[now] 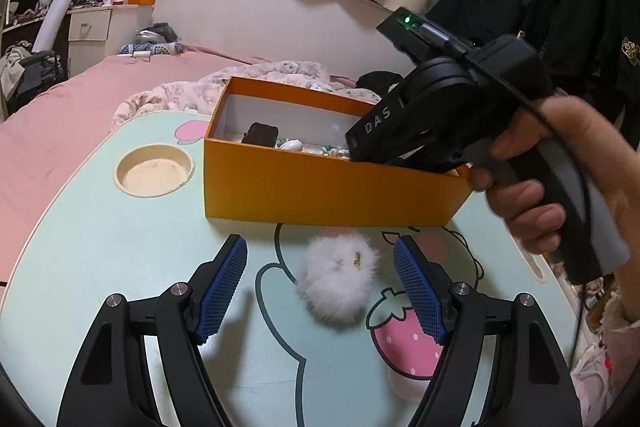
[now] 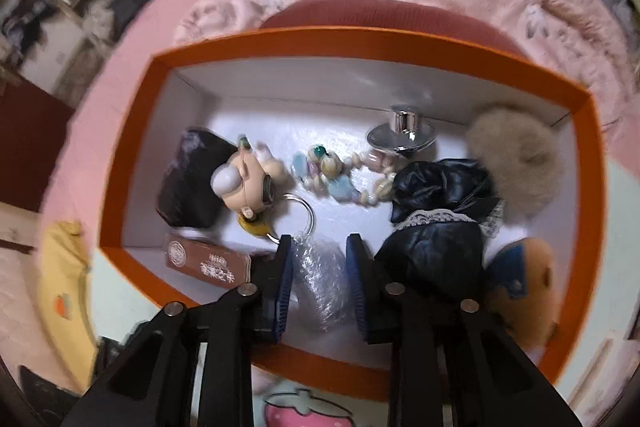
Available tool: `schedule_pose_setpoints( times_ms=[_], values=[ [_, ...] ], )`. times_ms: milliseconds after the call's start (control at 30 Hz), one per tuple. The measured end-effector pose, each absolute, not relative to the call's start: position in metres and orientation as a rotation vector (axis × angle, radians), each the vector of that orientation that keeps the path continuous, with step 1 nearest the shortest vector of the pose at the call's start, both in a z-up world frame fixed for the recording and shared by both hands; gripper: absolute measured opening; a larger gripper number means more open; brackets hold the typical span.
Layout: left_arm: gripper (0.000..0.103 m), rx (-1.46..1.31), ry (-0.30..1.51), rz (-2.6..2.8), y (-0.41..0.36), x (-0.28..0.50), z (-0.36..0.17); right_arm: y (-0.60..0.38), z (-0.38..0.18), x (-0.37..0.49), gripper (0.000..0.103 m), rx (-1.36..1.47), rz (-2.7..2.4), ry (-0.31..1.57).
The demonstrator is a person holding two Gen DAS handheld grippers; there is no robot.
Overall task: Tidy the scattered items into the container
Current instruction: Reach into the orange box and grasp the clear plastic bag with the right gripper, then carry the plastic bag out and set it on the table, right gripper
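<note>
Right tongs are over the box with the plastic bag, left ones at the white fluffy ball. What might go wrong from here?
1. The clear plastic bag sits between the right tongs near the orange box front wall; released there, it may drape over the edge.
2. The white fluffy ball is soft; the open left tongs may pinch only fur and drop it.
3. The box is crowded, so the ball may land on other items.
</note>
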State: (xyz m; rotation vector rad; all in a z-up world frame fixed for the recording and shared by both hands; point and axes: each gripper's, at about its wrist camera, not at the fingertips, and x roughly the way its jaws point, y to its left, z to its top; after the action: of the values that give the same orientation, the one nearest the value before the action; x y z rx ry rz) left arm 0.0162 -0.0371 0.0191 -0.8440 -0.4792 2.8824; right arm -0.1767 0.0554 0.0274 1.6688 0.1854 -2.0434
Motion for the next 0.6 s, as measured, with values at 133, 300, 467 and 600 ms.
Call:
schedule_pose_setpoints(
  times_ms=[133,300,467,600],
  values=[
    [0.076,-0.851,-0.485,2.88,-0.038,0.015,0.019,0.067,0.043,-0.171,0.023,1.567,-2.082,0.104],
    [0.076,-0.871,-0.5,2.877,-0.041,0.013,0.017,0.097,0.101,-0.135,0.023,1.291,-2.166,-0.047],
    [0.076,-0.88,-0.504,2.876,-0.043,0.013,0.016,0.129,0.117,-0.081,0.023,1.113,-2.239,-0.116],
    [0.076,-0.895,-0.506,2.873,-0.043,0.011,0.015,0.152,0.078,-0.056,0.023,1.174,-2.272,-0.123]
  ],
)
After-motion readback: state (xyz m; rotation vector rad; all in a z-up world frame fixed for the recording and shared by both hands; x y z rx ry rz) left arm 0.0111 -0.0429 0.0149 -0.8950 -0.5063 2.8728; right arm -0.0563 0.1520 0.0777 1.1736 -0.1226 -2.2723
